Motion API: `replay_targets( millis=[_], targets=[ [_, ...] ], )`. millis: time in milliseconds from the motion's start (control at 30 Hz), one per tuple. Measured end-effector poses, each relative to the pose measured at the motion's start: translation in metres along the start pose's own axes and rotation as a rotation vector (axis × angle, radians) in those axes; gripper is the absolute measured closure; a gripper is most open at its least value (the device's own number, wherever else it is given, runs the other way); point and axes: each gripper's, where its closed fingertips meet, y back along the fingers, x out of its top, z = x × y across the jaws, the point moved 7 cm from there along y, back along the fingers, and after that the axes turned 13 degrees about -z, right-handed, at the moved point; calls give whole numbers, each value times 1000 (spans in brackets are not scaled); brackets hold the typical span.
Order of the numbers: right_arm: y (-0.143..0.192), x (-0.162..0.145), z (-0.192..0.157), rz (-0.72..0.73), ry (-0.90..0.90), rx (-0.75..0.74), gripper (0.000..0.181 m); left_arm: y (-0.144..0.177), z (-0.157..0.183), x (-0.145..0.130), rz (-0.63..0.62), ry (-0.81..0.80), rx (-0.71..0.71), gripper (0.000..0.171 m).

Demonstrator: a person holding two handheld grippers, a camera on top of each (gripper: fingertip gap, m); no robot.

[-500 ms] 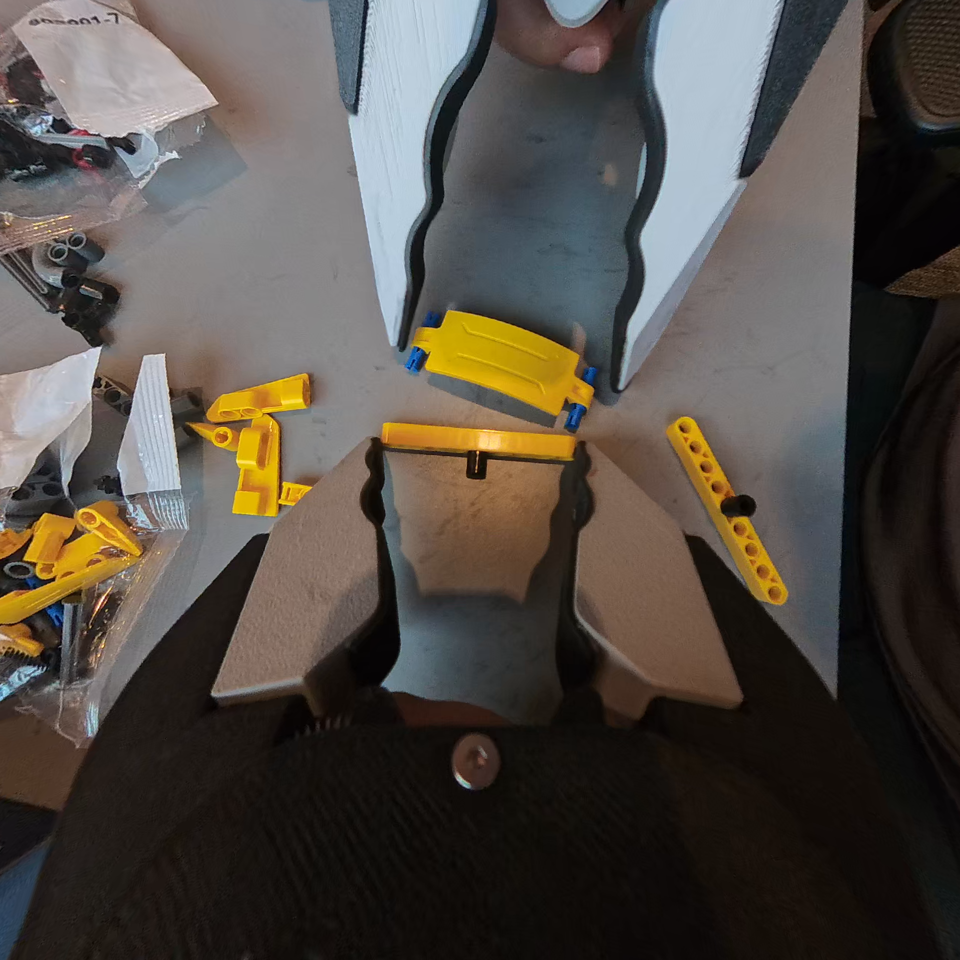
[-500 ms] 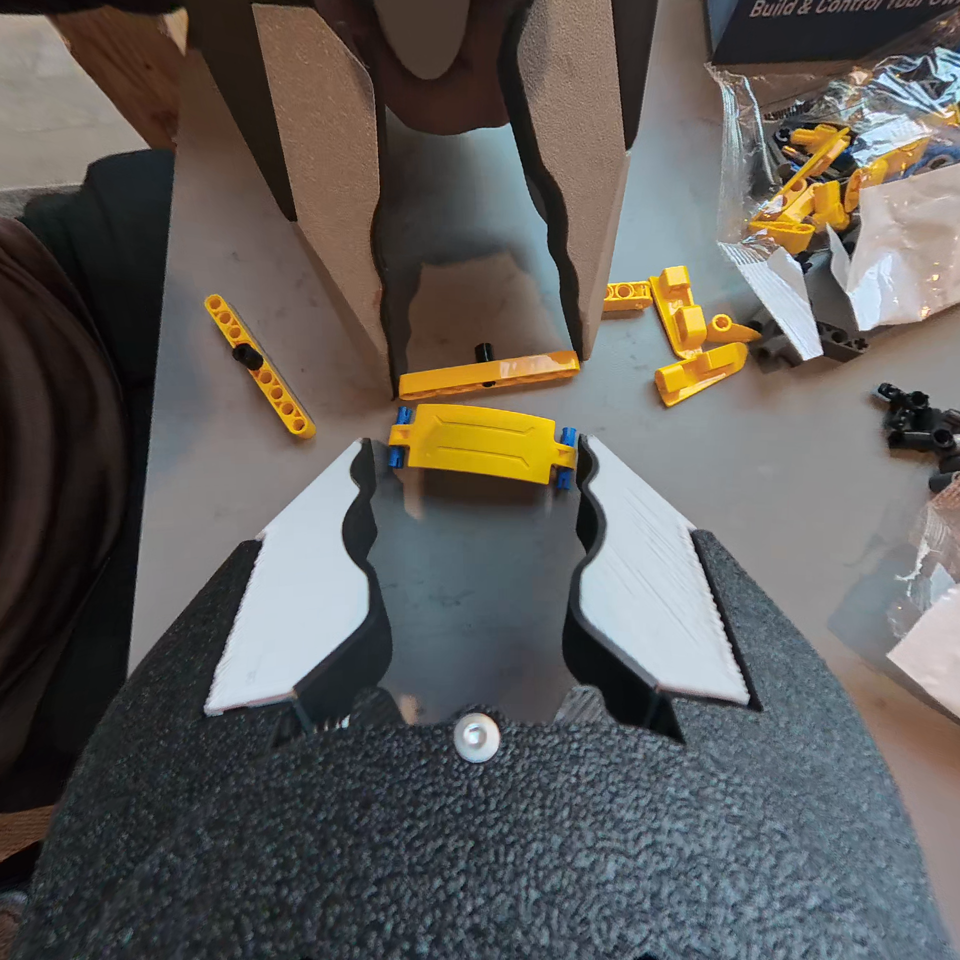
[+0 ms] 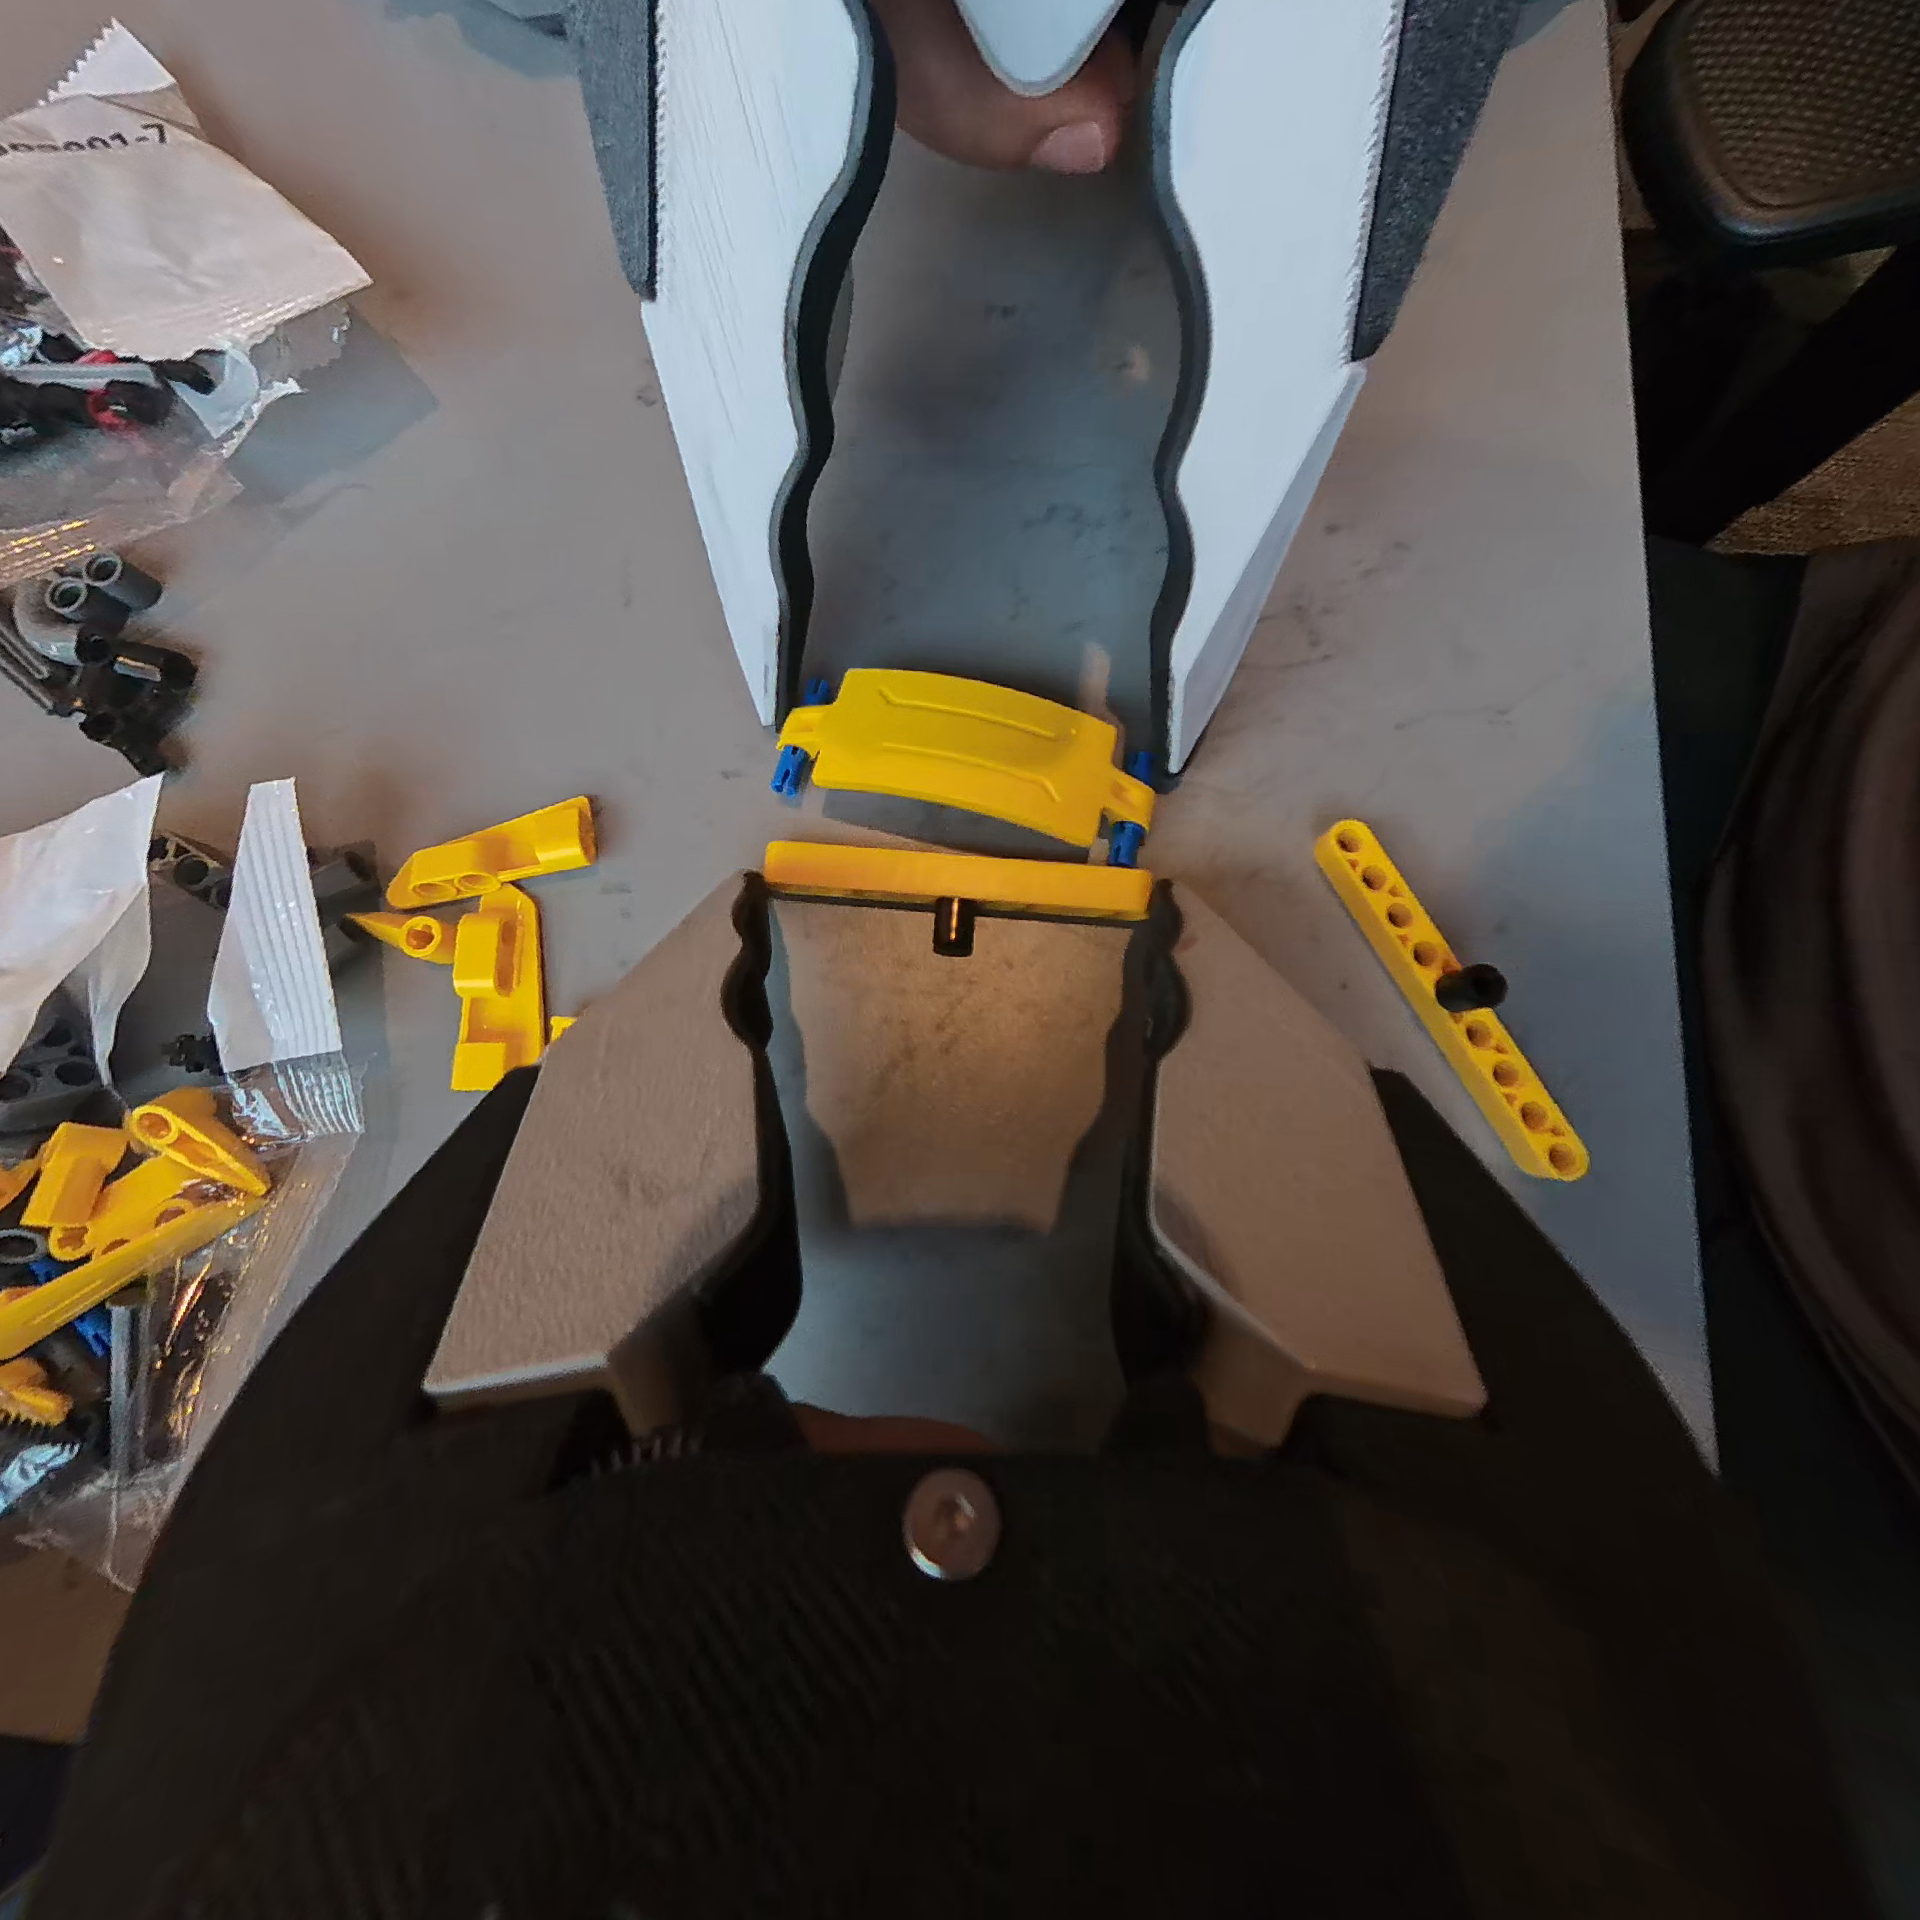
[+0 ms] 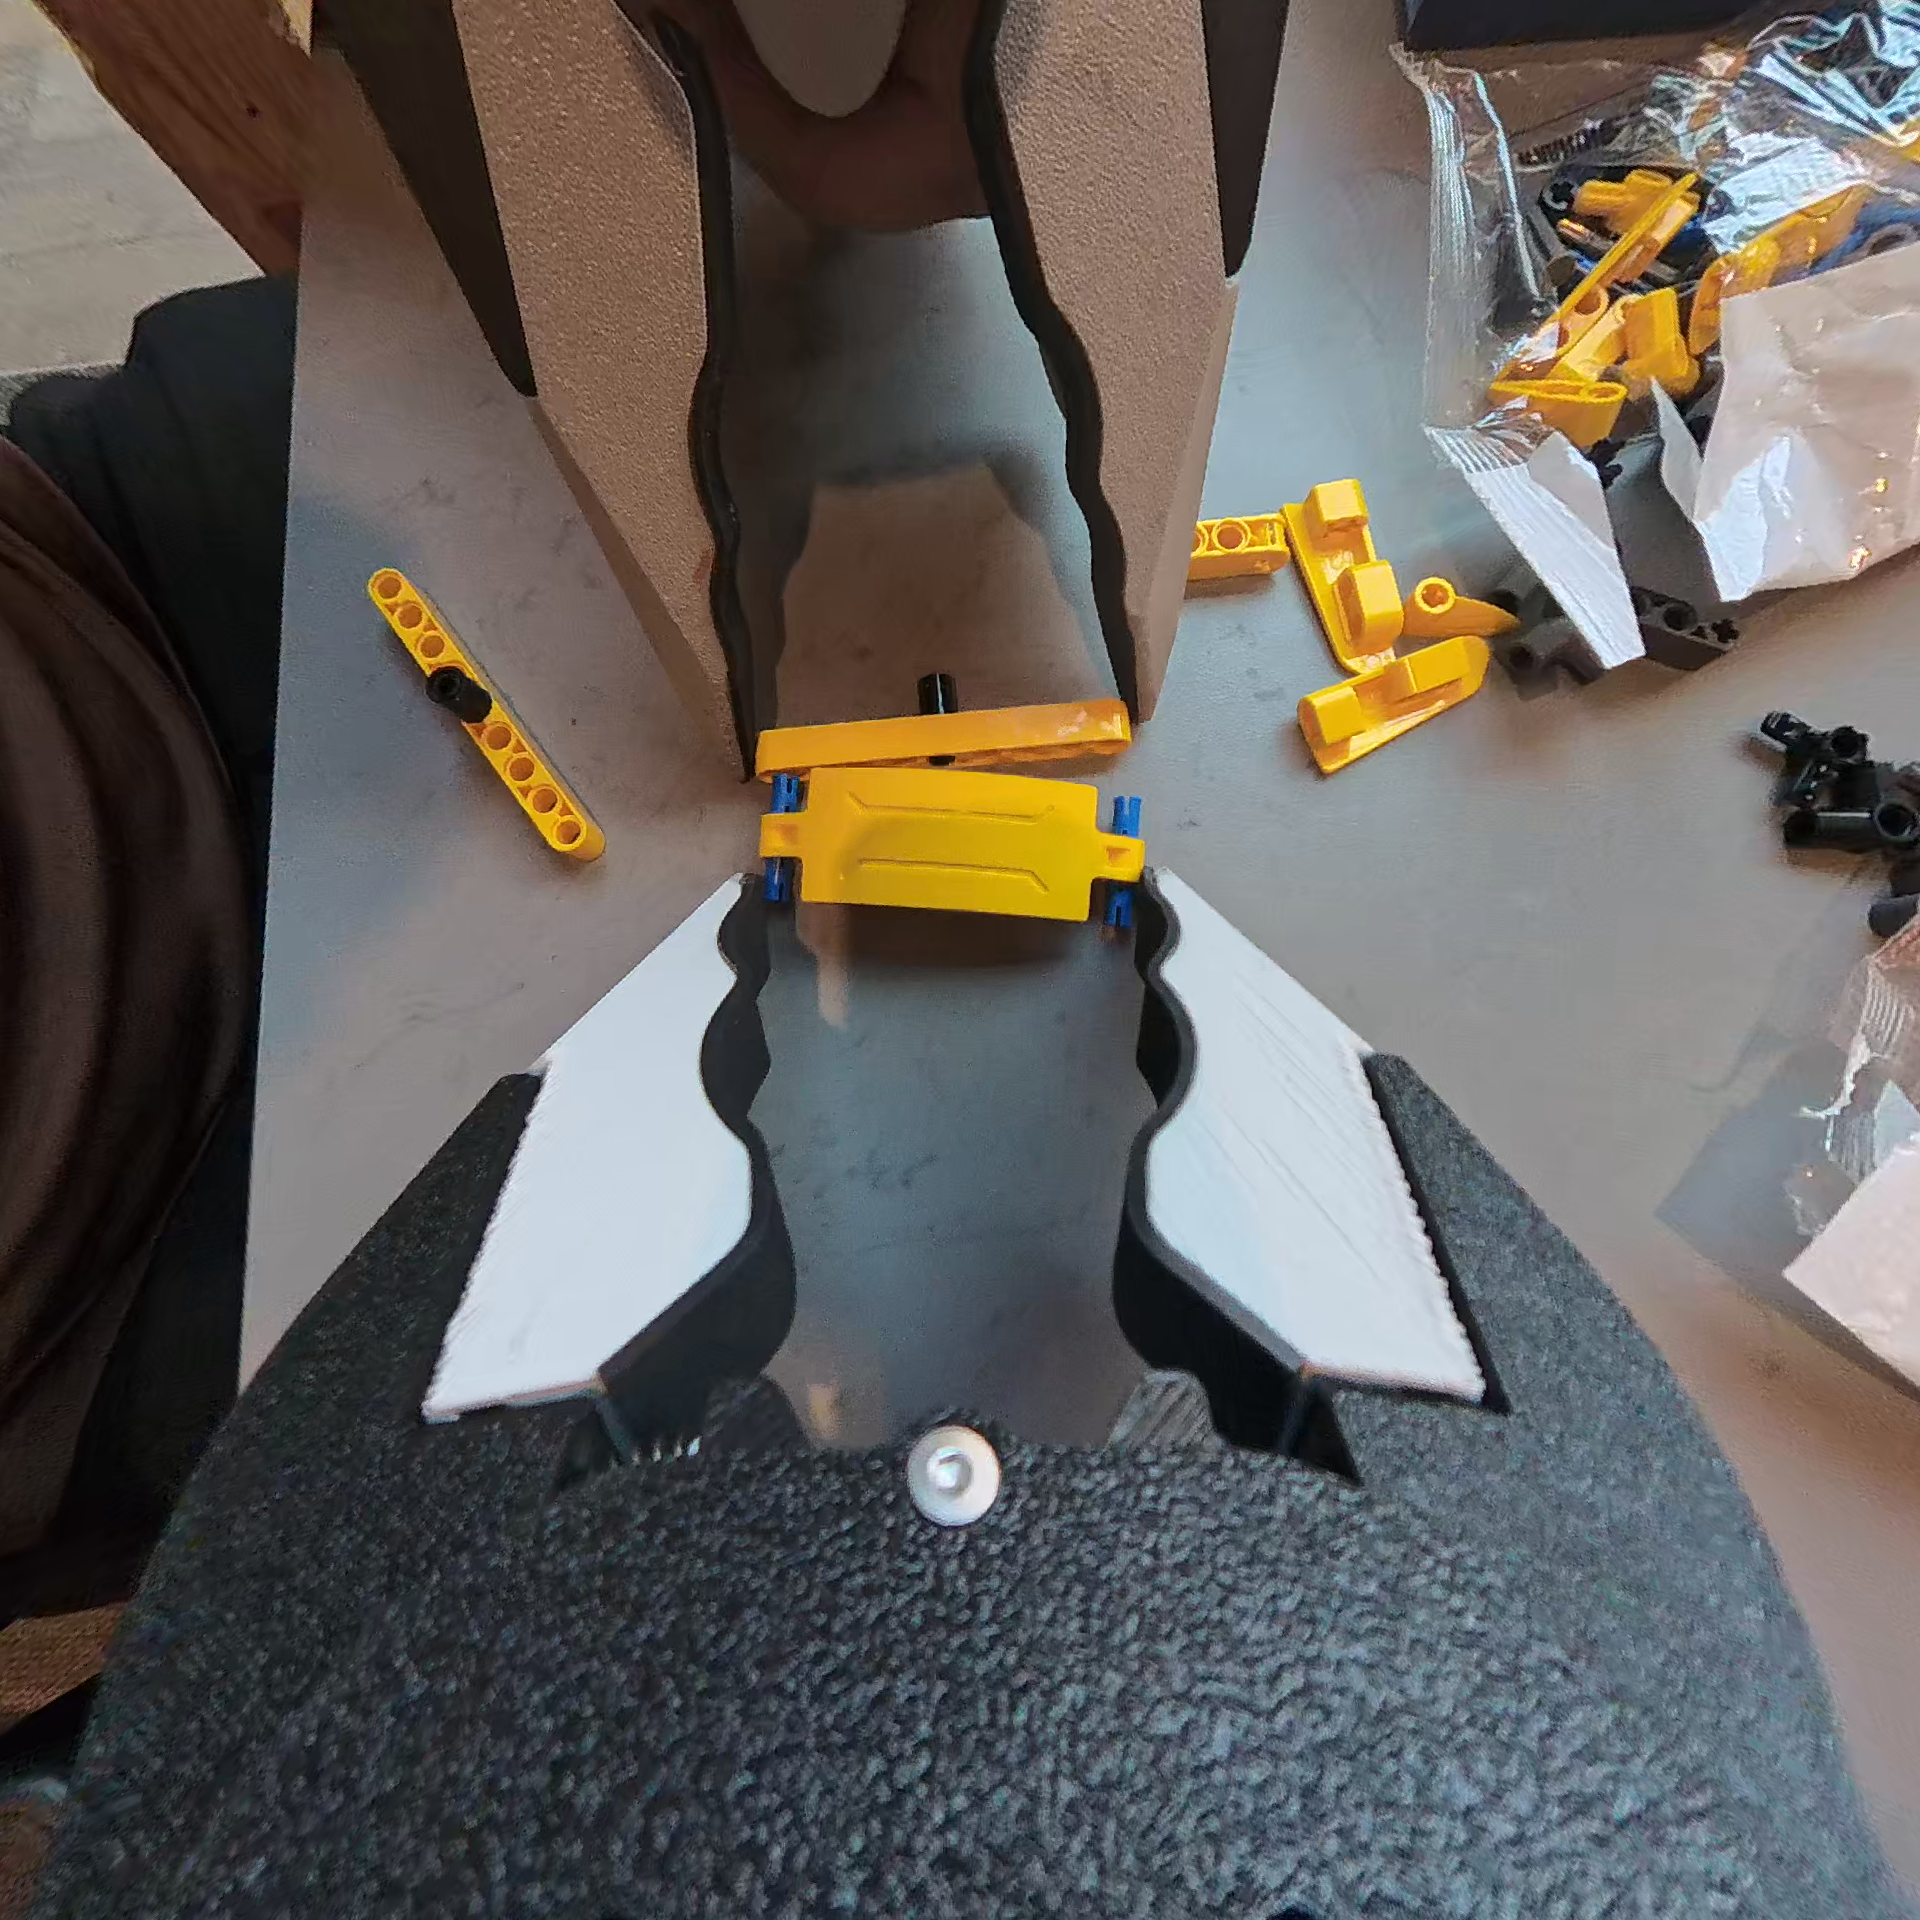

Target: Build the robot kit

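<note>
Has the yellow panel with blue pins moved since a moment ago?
Yes, slightly: judged against the loose holed beam, the yellow panel has edged closer to the clamped beam.

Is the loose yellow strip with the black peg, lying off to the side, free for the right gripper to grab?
Probably not yet: the right gripper is shut on the yellow panel, though the holed beam lies unobstructed.
</note>
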Motion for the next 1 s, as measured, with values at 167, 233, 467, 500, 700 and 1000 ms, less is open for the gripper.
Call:
replay_targets(
  millis=[167, 233, 467, 500, 700, 1000],
  targets=[
    [-1, 1, 0, 11, 51, 27, 110, -1, 3, 1, 6, -50, -30, 101],
    [-1, 0, -5, 10, 103, 57, 110, -1, 4, 2, 5, -63, -37, 101],
    [-1, 1, -7, 0, 91, 52, 111, -2, 5, 2, 19, -43, -23, 101],
    [-1, 2, -7, -7, 87, 48, 110, -2, 6, 1, 17, -35, -18, 101],
    [-1, 3, -10, -34, 90, 18, 110, -3, 10, 2, 27, -23, -13, 101],
    [-1, 5, -11, -78, 68, 6, 110, -1, 10, 5, -4, -42, 7, 101]
  ],
)
